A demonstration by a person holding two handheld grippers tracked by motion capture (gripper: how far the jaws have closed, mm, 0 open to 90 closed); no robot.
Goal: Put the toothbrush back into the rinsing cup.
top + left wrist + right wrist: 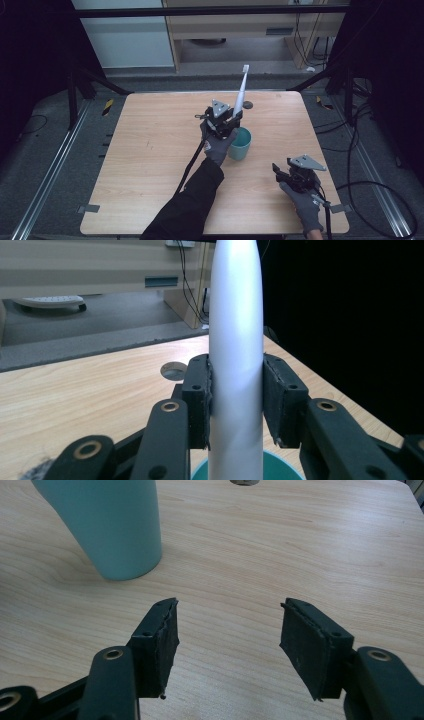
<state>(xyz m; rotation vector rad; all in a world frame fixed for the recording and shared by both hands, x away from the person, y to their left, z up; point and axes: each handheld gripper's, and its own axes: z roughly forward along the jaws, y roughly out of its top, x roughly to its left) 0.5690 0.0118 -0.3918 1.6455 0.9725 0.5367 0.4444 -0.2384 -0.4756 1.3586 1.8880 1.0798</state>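
**Toothbrush gripped above the teal cup**

A white electric toothbrush [240,94] is held in the left gripper [226,121], whose pads are pressed against either side of the handle. In the left gripper view, the smooth white handle [236,365] is seen rising nearly upright between the two black jaws, pinched from both sides. In the high view, the toothbrush is tilted slightly, with its bristle head uppermost and pointing toward the far edge of the tabletop [150,150]. Its lower end is placed directly over the teal cup [240,144], the rim [280,467] of which is glimpsed just beneath the handle in the left gripper view. Whether the handle touches the cup cannot be told.

The cup is stood upright near the middle of the tabletop, just beside the left hand [216,145]. A small round hole [248,105] in the wood is seen beyond it.

The right gripper [276,170] is held low near the tabletop's near right corner, well apart from the cup. Its jaws are spread wide with nothing between them, and the bare wood is seen through the gap in the right gripper view, with the cup [115,525] ahead and to the left.
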